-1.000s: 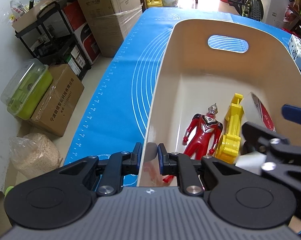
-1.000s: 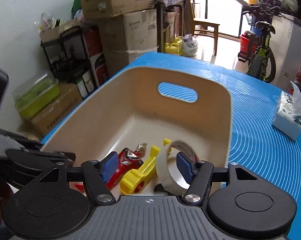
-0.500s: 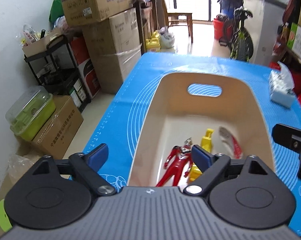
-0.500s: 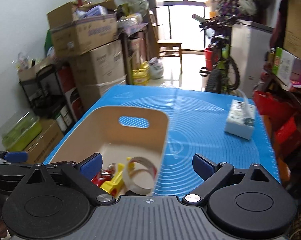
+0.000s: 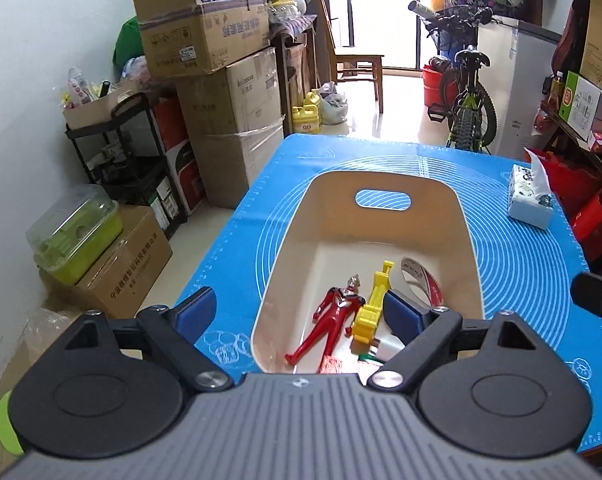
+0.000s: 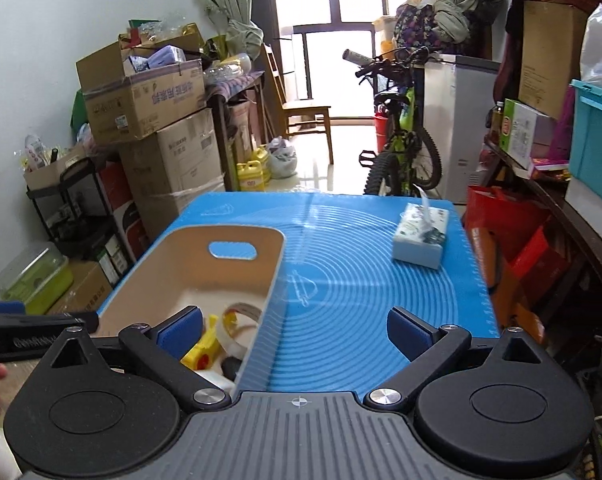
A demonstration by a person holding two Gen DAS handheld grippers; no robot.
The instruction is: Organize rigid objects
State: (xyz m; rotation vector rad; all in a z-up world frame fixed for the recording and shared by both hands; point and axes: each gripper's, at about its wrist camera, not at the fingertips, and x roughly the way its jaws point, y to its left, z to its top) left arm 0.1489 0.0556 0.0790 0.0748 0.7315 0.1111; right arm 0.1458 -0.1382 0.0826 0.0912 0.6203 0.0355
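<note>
In the cream bin [image 5: 467,240] on the bench [image 5: 533,280] lie a red figure [image 5: 335,316], a yellow toy [image 5: 375,300] and a tape roll [image 5: 421,280]: all probably light, stiff plastic, best pinched across narrow middles. Both left tongs [image 5: 297,310] and right tongs [image 6: 295,330] gape, holding nothing.

So the table [image 5: 541,280] is covered edge to edge by a blue silicone mat [image 6: 361,280] with white concentric circles and ruler marks along its sides. Two things sit right on the mat. A cream plastic bin [image 5: 467,248] with a handle cutout in its far wall sits toward the left edge, running from near the front edge to about mid-table. A tissue pack [image 6: 419,238], white and blue with a sheet poking out the top, is up by the far right corner, well apart from the bin.
</note>
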